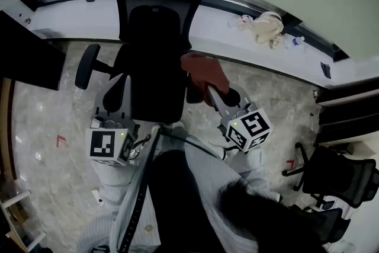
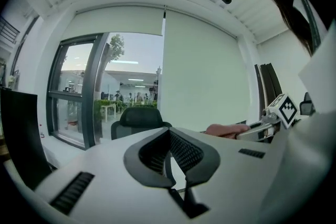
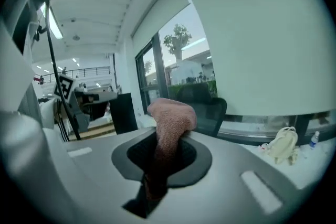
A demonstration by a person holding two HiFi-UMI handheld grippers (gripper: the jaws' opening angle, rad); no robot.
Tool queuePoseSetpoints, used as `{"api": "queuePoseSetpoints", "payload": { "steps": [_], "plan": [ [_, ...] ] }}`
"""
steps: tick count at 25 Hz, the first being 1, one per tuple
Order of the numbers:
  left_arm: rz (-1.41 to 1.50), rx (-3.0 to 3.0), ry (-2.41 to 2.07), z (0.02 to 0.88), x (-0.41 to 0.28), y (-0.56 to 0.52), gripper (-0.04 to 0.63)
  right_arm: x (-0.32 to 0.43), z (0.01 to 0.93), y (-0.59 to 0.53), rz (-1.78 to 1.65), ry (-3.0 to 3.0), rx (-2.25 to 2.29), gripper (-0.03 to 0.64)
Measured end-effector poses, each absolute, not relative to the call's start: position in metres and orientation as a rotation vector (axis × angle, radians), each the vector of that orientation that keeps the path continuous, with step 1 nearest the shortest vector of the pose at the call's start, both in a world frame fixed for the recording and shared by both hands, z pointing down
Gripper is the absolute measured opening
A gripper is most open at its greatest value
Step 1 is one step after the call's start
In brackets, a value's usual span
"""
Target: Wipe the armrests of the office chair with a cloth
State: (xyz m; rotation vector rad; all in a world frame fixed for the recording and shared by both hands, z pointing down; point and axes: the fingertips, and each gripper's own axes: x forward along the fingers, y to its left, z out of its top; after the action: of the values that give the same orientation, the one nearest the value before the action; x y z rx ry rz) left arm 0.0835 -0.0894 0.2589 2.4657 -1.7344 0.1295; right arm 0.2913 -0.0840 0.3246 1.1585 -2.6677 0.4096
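Pink cloth (image 3: 169,123) is pinched in the jaws of the right gripper (image 1: 213,93) and held at the armrest (image 1: 232,96) at 3 o'clock of the office chair (image 1: 155,38). Jaws of the left gripper (image 2: 170,160) are pressed together, nothing between them.

Pink cloth (image 3: 170,118), black office chair (image 1: 155,38)

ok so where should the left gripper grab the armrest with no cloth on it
Grip the armrest pad across its narrow width, near the middle, coming down from above with the left gripper, which is on that side. The pad is long and slim and stands clear of the seat on its support, so the jaws can probably straddle both edges.
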Motion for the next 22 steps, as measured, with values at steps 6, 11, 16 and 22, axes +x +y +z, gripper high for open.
{"api": "queuePoseSetpoints", "payload": {
  "steps": [6,11,16,22],
  "plan": [
    [0.089,2.456,-1.810,0.242,0.083,-0.086,0.003,0.307,0.278,-0.078,0.336,-2.761,1.246,0.032],
    [0.078,2.364,-1.897,0.248,0.057,-0.073,0.003,0.295,0.272,-0.090,0.276,-2.788,1.162,0.032],
    [0.099,2.053,-2.190,0.261,-0.032,-0.017,0.003,0.215,0.279,-0.095,0.281,-2.878,0.843,0.032],
    [0.055,1.733,-2.426,0.275,-0.163,0.070,0.003,0.066,0.283,-0.069,0.237,-2.938,0.511,0.032]
  ]
}}
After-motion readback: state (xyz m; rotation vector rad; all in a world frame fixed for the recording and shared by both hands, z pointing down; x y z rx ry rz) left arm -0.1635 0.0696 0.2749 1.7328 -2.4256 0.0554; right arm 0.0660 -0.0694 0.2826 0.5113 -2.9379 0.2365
